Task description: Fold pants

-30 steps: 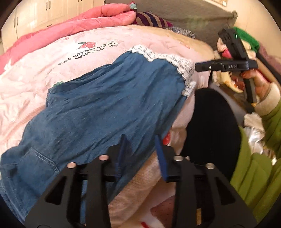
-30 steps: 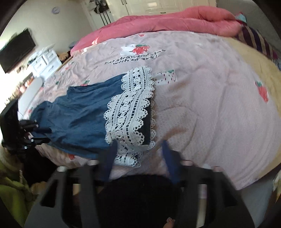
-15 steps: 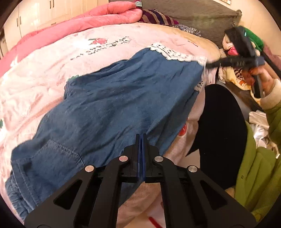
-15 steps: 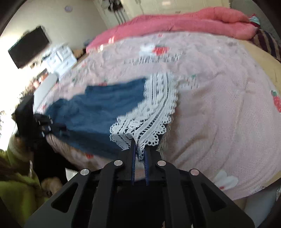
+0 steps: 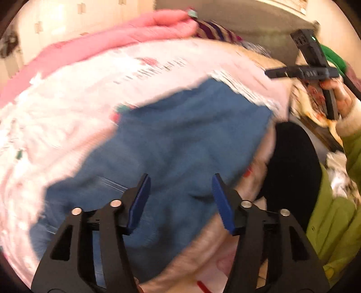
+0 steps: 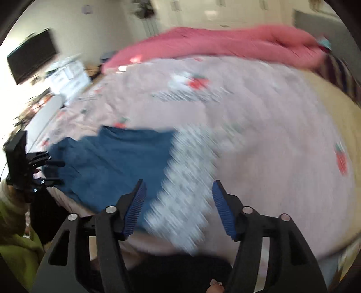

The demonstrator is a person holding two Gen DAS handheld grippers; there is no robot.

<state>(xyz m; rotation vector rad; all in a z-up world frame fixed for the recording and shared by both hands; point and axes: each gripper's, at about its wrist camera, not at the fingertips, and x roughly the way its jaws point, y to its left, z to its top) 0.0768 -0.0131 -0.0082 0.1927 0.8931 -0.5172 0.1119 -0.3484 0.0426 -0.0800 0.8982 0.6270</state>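
Surface: I see a bed under a pale pink strawberry-print blanket [image 6: 270, 139]; both views are smeared by motion.
Room: beyond the blanket, white cupboards [image 5: 56, 18]; off its left edge in the right wrist view, a black wall TV [image 6: 31, 55] and a white drawer unit [image 6: 67, 76].
Pants: one pair of blue denim pants [image 5: 180, 144], lying flat on the blanket's near side, white lace hem [image 6: 187, 187] toward my right.
Count: two grippers, one rolled pink quilt [image 6: 225, 45] along the blanket's far edge, one striped pillow [image 5: 214, 29] beside it.
Left gripper [image 5: 180, 198]: jaws opening, about half spread, above the denim; nothing pressed between the pads.
Right gripper [image 6: 178, 202]: jaws opening likewise, over the lace hem, gripping nothing.
In the way: my own green sleeve [image 5: 334, 214] and dark lap at the blanket's near edge; nothing lies on the pants.
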